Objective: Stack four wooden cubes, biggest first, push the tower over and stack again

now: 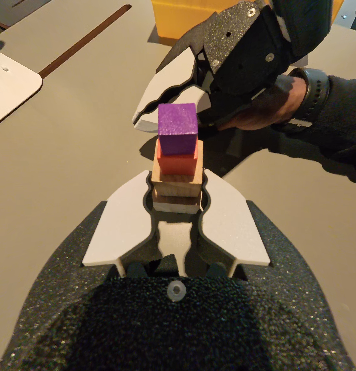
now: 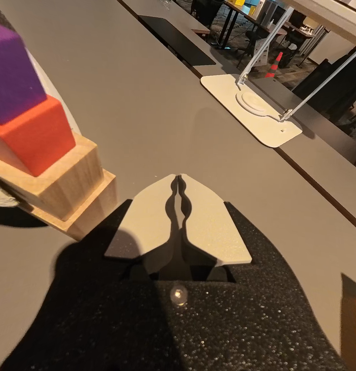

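A tower of four cubes stands on the grey table: a purple cube [image 1: 177, 128] on a red cube [image 1: 177, 164], on a light wooden cube [image 1: 178, 187], on the biggest wooden cube [image 1: 176, 207]. My left gripper [image 1: 177, 178] is at table level with its fingers closed against the sides of the bottom wooden cube. My right gripper [image 1: 136, 122] is shut and empty, its tips just behind and left of the purple cube. In the right wrist view the tower [image 2: 36, 136] rises at the left edge, beside the shut right gripper [image 2: 178, 176].
A yellow box [image 1: 173, 18] stands at the back of the table. A white lamp base [image 2: 251, 108] lies near the table edge; it also shows in the left wrist view [image 1: 10, 80]. A dark slot [image 1: 83, 44] runs through the tabletop. A hand with a wristwatch [image 1: 313, 90] holds the right gripper. Spacing between my two grippers at the tips: around 9 cm.
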Demonstrator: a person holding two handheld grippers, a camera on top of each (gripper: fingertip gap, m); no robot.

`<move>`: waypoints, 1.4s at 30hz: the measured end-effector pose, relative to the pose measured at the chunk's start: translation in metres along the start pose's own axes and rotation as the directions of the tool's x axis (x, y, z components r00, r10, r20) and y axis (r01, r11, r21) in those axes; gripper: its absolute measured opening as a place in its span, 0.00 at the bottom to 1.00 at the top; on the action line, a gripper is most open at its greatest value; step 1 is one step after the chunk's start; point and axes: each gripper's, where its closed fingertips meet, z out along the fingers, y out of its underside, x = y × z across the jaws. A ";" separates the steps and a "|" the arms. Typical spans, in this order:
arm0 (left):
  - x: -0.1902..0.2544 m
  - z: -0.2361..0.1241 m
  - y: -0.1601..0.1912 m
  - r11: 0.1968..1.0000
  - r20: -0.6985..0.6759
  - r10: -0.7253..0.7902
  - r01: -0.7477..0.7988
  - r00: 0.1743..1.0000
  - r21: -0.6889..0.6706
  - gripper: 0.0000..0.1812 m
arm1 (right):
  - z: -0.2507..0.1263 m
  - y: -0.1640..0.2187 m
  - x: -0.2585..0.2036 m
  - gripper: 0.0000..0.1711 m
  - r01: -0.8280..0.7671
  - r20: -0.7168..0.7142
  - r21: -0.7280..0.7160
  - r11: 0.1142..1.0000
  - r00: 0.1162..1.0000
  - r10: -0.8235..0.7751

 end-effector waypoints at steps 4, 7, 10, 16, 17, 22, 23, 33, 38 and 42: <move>0.000 0.000 0.000 1.000 -0.001 0.000 0.000 1.000 0.002 0.25 | 0.000 0.000 -0.001 0.00 0.005 0.000 -0.002 1.000 1.000 -0.005; 0.000 0.000 0.001 1.000 0.001 0.003 -0.003 1.000 0.001 0.25 | 0.000 0.000 -0.001 0.00 0.007 0.001 -0.003 1.000 1.000 -0.007; 0.000 0.000 0.001 1.000 -0.001 0.003 -0.003 1.000 0.002 0.25 | 0.000 0.000 -0.001 0.00 0.007 0.001 -0.004 1.000 1.000 -0.007; 0.001 0.000 0.003 1.000 -0.008 -0.003 0.003 1.000 0.000 0.27 | 0.000 0.000 -0.001 0.00 0.009 0.001 -0.004 1.000 1.000 -0.009; 0.001 0.000 0.003 1.000 -0.008 -0.005 0.005 1.000 0.007 0.28 | 0.000 0.000 -0.001 0.00 0.010 0.000 -0.003 1.000 1.000 -0.010; -0.001 -0.012 -0.001 0.994 0.001 0.012 -0.012 1.000 0.112 0.33 | -0.001 -0.001 0.000 0.00 0.008 -0.006 0.005 1.000 1.000 -0.008; -0.003 -0.017 -0.002 0.988 0.002 0.013 -0.013 1.000 0.155 0.34 | -0.001 -0.001 0.000 0.00 0.004 -0.007 0.007 1.000 1.000 -0.004; -0.088 -0.103 0.015 0.707 0.112 -0.324 0.162 0.940 0.689 0.31 | -0.008 -0.004 -0.007 0.00 -0.021 0.015 0.032 0.999 1.000 0.021; -0.112 -0.141 0.025 0.583 0.132 -0.389 0.133 0.912 0.802 0.28 | -0.016 -0.006 -0.015 0.00 -0.047 0.000 0.048 0.998 0.999 0.047; -0.115 -0.139 0.027 0.599 0.131 -0.394 0.146 0.910 0.787 0.28 | -0.028 -0.010 -0.014 0.00 -0.165 -0.011 0.098 0.981 0.986 0.167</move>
